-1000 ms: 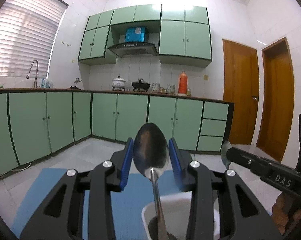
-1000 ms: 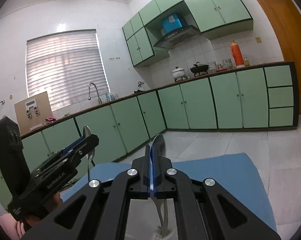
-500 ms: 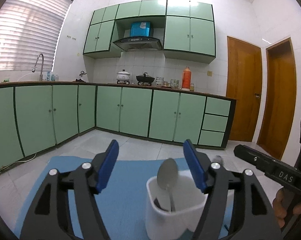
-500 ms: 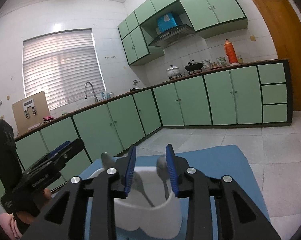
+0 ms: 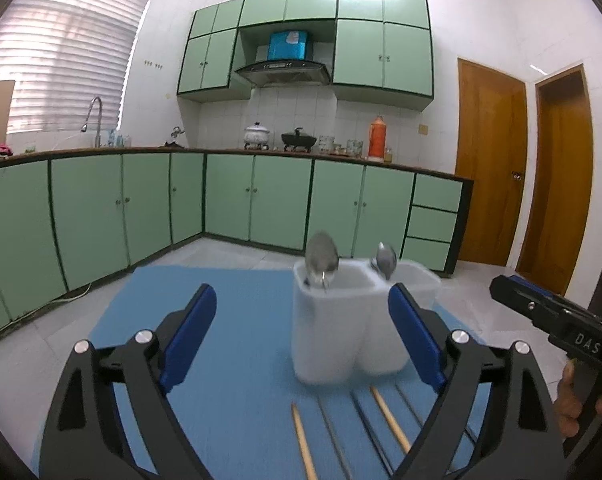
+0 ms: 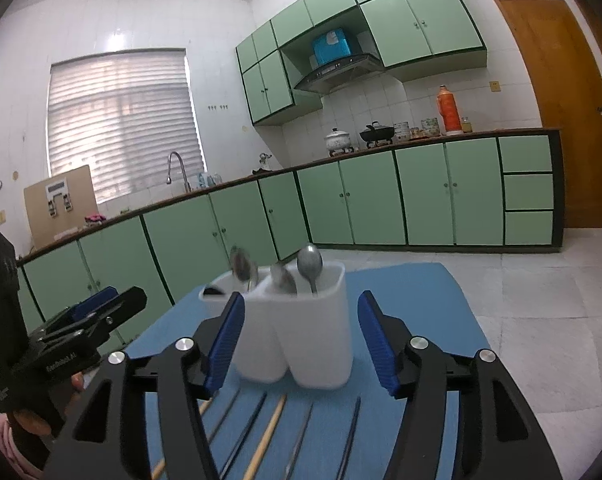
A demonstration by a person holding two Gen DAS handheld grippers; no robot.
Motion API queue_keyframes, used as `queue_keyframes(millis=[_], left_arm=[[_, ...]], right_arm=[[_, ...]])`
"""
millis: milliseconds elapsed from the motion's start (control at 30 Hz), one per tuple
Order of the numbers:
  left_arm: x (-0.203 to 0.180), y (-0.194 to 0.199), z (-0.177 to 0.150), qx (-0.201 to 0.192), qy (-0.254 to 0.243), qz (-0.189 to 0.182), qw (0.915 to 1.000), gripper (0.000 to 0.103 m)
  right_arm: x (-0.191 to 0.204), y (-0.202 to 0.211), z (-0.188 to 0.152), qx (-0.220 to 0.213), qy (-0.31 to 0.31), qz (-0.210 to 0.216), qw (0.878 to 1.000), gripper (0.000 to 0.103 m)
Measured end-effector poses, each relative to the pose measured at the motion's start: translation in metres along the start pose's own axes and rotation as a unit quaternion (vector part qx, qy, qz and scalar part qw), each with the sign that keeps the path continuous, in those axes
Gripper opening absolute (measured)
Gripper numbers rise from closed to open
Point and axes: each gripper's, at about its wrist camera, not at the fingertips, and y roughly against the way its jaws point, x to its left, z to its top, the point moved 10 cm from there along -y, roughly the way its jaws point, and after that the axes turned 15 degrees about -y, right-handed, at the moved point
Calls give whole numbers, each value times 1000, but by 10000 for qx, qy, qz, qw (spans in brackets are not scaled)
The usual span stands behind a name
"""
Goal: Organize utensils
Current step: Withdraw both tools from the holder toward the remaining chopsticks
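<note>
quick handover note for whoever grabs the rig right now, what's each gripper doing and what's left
Left gripper: open, empty.
Right gripper: open, empty.
White holder stands on the blue mat, just ahead of both grippers.
Done: three spoons stand bowl-up in the holder's compartments.
Left: wooden chopsticks and thin metal utensils lie flat on the mat in front of the holder, between the grippers. Likely pick these up next.

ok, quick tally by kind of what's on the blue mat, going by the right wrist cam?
spoons: 3, standing in the holder
white holder: 1
wooden chopsticks: 2
dark metal sticks: 4, blurred and partly hidden, so this count is less sure
Total: 10
</note>
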Motion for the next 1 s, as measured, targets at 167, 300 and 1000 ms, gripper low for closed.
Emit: queue_keyframes(millis=[167,300,1000], left_arm=[[-3,27,-30,340,119,-18,9994,87],[-3,49,-53,589,230,10,9980,89],[-22,115,-139,975,281,366,9942,92]], right_arm=[[0,20,-25,194,45,-112,9997,63],[-3,38,-48,355,55,-257,9990,70],[-41,100,-149,190,162,-1183,9927,68]])
